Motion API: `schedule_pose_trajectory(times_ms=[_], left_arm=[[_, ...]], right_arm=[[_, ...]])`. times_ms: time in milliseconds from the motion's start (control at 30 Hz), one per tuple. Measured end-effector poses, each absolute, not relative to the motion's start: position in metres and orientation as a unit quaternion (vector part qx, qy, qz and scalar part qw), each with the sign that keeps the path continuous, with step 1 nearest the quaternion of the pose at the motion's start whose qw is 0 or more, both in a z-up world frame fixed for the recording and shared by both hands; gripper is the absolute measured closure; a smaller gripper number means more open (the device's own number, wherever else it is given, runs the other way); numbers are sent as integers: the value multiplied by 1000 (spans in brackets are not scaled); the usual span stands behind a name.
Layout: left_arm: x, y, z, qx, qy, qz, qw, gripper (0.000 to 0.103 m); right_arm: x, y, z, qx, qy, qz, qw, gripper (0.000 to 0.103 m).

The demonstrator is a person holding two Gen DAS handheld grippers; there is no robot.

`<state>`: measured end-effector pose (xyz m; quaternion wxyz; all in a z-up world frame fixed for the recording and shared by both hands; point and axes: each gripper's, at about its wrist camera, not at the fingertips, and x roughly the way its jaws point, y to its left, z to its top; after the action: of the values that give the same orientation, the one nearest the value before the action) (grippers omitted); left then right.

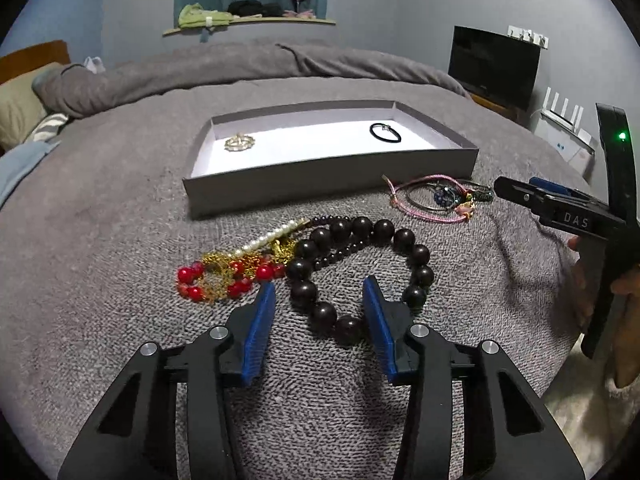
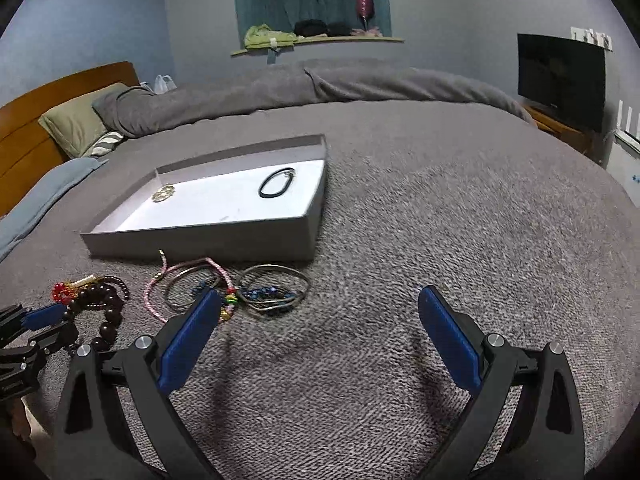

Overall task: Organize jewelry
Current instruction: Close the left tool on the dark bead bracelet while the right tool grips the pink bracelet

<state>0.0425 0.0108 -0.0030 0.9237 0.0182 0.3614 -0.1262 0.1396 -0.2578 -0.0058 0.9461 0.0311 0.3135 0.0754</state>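
On knitted grey blanket (image 1: 120, 240), glossy round-beaded bracelet (image 1: 362, 276)

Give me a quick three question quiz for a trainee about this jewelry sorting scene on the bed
1. True or false: the tray already holds a black hair tie.
2. Which piece lies between the left gripper jaws?
A. pink cord bracelet
B. dark bead bracelet
C. red bead piece
3. Fill in: the right gripper jaws are ____.

Key: 1 true; 2 B; 3 open.
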Motion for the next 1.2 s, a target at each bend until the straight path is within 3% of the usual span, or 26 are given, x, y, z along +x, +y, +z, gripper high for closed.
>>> schedule_pose_trajectory(times_ms=[200, 267, 467, 600, 733, 800, 1133, 1167, 1200], left_arm=[[47, 12, -8, 20, 367, -119, 922, 59], [48, 12, -8, 19, 369, -120, 922, 60], [47, 13, -7, 17, 374, -126, 919, 79], [47, 16, -7, 11, 375, -133, 917, 80], [46, 16, -6, 14, 374, -134, 918, 80], [47, 16, -7, 13, 375, -135, 917, 80], [49, 13, -9, 21, 377, -136, 916, 80], [49, 14, -9, 21, 377, -136, 916, 80], [49, 14, -9, 21, 376, -138, 916, 80]], right_arm=[[141, -261, -7, 46, 322, 83, 942, 26], [138, -253, -6, 36, 319, 96, 942, 28], [126, -220, -3, -8, 309, 153, 939, 38], [124, -204, -7, -20, 323, 178, 929, 53], [123, -201, -9, -24, 329, 172, 928, 60], [127, -202, -12, -17, 342, 168, 924, 70], [148, -201, -21, 27, 378, 167, 910, 70], [148, -201, -21, 27, 377, 168, 910, 71], [147, -202, -21, 26, 376, 168, 911, 79]])
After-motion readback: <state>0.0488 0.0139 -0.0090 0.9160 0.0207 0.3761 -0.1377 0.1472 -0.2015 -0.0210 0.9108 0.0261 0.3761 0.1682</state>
